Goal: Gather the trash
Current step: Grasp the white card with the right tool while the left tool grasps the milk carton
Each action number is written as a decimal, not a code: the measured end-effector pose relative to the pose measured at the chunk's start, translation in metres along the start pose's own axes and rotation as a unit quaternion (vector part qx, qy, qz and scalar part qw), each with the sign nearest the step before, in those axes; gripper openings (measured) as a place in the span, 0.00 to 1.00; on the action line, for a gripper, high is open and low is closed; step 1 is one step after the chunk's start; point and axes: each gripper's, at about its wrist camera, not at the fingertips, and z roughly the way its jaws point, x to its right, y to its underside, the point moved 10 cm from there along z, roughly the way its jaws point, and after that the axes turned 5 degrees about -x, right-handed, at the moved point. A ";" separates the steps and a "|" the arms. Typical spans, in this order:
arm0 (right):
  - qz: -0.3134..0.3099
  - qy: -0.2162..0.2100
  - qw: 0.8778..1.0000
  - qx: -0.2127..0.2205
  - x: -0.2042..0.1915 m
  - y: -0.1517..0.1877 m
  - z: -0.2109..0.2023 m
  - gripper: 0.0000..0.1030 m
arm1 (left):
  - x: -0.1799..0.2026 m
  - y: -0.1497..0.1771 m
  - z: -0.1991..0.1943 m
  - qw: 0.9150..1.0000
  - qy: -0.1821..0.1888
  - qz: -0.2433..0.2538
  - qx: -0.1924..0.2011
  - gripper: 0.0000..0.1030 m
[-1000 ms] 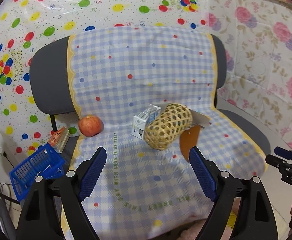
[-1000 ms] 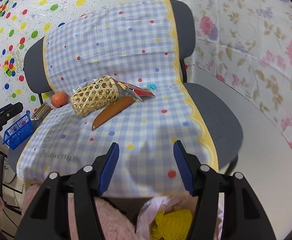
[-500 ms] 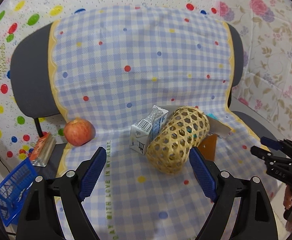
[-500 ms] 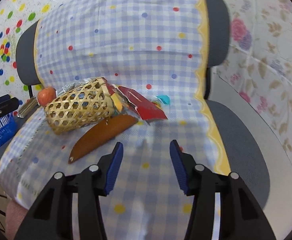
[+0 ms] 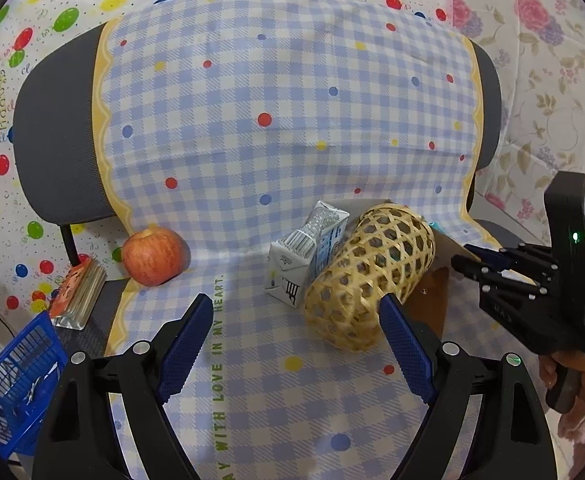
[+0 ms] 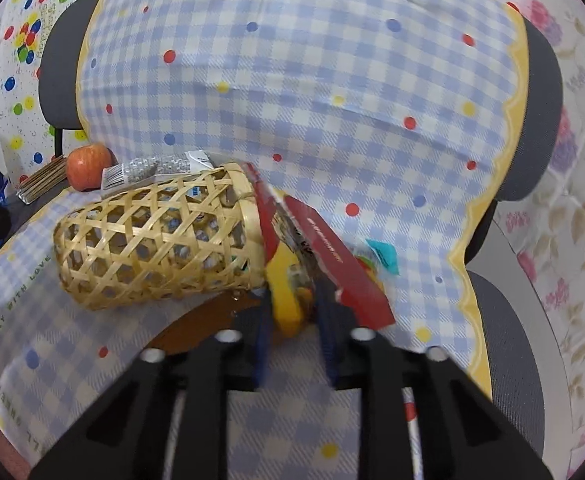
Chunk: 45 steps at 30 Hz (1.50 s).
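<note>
A woven bamboo basket (image 5: 368, 276) lies on its side on the checked chair cover (image 5: 276, 128), its mouth to the right (image 6: 160, 240). A milk carton (image 5: 304, 256) lies against its left side. A red and yellow snack wrapper (image 6: 316, 264) spills from the basket's mouth, with a teal scrap (image 6: 384, 254) beyond it. My left gripper (image 5: 296, 332) is open and empty just in front of the carton and basket. My right gripper (image 6: 292, 320) has its fingers close on either side of the wrapper's yellow end; whether it grips is unclear. It also shows in the left wrist view (image 5: 464, 262).
A red apple (image 5: 152, 256) sits at the seat's left edge. A foil snack pack (image 5: 78, 300) and a blue plastic basket (image 5: 16, 376) lie further left. A brown flat piece (image 6: 196, 324) lies under the woven basket. Patterned sheets hang behind the chair.
Both grippers moved in toward the basket. The right gripper's jaws narrowed around the snack wrapper at the basket's mouth. The left gripper stayed open.
</note>
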 end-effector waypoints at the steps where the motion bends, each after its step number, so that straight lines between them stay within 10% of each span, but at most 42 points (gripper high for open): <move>1: 0.003 -0.001 1.000 0.009 -0.001 -0.001 -0.007 0.07 | 0.000 0.001 -0.003 1.000 0.000 0.002 0.002 0.82; 9: 0.065 -0.024 0.995 0.072 0.008 0.001 -0.087 0.02 | -0.012 0.005 -0.019 1.000 -0.004 -0.004 0.010 0.82; 17: 0.142 0.054 0.983 0.105 0.055 0.022 -0.149 0.02 | -0.022 0.008 -0.024 1.000 -0.010 -0.009 0.013 0.82; 40: 0.182 0.049 0.980 0.060 0.072 0.042 -0.096 0.02 | -0.026 -0.039 0.101 0.998 0.034 0.000 -0.044 0.67; 45: 0.185 0.046 0.980 0.051 0.075 0.044 -0.089 0.02 | -0.028 -0.036 0.129 0.996 0.059 -0.016 -0.072 0.50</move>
